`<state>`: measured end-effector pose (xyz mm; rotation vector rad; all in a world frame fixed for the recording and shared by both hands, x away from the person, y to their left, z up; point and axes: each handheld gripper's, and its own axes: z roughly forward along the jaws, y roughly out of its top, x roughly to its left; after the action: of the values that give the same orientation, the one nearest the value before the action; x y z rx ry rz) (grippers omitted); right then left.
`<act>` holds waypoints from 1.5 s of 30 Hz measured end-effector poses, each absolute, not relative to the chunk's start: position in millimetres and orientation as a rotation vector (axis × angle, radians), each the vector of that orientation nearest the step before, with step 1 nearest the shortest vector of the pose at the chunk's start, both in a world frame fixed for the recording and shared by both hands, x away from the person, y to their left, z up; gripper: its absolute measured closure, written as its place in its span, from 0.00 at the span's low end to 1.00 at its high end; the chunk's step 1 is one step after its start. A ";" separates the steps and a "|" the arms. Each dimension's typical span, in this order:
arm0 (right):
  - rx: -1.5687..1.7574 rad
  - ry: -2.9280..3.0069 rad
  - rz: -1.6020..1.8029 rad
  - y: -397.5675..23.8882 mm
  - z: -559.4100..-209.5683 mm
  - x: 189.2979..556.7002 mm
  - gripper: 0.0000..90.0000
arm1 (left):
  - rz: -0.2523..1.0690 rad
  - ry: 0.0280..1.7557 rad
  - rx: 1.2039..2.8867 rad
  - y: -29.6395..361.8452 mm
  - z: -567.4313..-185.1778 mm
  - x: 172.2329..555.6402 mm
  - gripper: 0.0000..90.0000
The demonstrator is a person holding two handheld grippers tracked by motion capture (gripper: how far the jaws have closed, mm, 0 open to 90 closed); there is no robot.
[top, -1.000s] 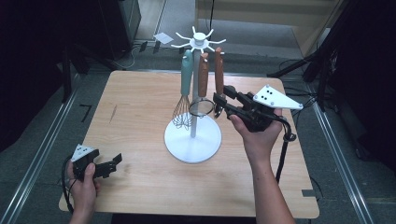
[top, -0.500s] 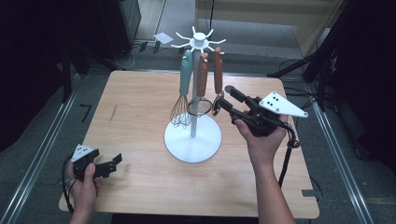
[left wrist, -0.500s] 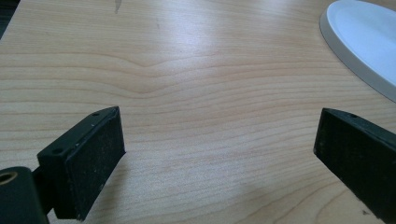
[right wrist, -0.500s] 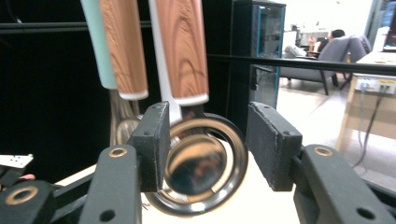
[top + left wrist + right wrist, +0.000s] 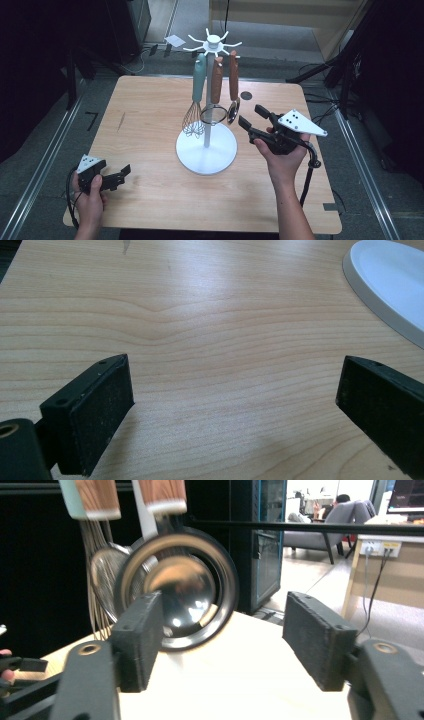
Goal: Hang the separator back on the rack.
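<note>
The wooden-handled ladle (image 5: 233, 95) hangs on the white rack (image 5: 206, 150), long axis vertical, its shiny round steel bowl at the bottom, seemingly facing the right gripper (image 5: 251, 120). That gripper's jaws have just been opening; they stand apart, gripping nothing. The left gripper (image 5: 120, 175) rests released near the wooden table's (image 5: 145, 110) front-left corner.

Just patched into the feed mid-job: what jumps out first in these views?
The white utensil stand at mid-table, with a whisk, a ring-headed strainer and a shiny ladle hanging from its top. The right gripper sits just right of the ladle, jaws open and just widened, nothing between them; its own view shows the ladle's bowl close ahead. The left gripper rests open at the table's near-left corner.
</note>
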<state>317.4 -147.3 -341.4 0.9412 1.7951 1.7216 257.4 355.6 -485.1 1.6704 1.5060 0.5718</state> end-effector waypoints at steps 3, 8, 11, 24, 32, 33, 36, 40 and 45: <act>0.970 1.794 1.708 -149.0 -348.5 316.8 0.30 | 0.573 1.506 1.671 355.6 -485.1 257.4 0.02; 0.998 1.786 1.656 -150.9 -359.5 315.0 0.26 | 0.572 1.506 1.671 355.5 -485.1 257.3 0.02; 1.022 1.787 1.665 -152.5 -367.0 313.7 0.22 | 0.574 1.506 1.670 355.6 -485.1 257.3 0.02; 1.119 1.800 1.553 -165.1 -400.5 310.5 0.16 | 0.573 1.505 1.671 355.6 -485.1 257.2 0.02; 1.146 1.809 1.504 -171.6 -419.6 306.8 0.15 | 0.577 1.507 1.671 355.6 -485.1 257.1 0.02; 1.156 1.811 1.499 -172.7 -422.1 306.3 0.15 | 0.577 1.507 1.670 355.6 -485.1 257.1 0.02; 1.173 1.814 1.483 -176.7 -429.3 305.2 0.15 | 0.576 1.507 1.670 355.6 -485.1 257.2 0.02; 1.194 1.815 1.464 -182.4 -436.8 303.3 0.15 | 0.575 1.507 1.670 355.6 -485.1 257.2 0.02; 1.217 1.821 1.434 -189.0 -444.6 300.8 0.14 | 0.577 1.506 1.670 355.5 -485.1 257.1 0.02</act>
<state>300.8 -189.0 -444.6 1.2173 1.8213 1.4340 257.1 355.5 -485.1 1.6699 1.5061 0.5771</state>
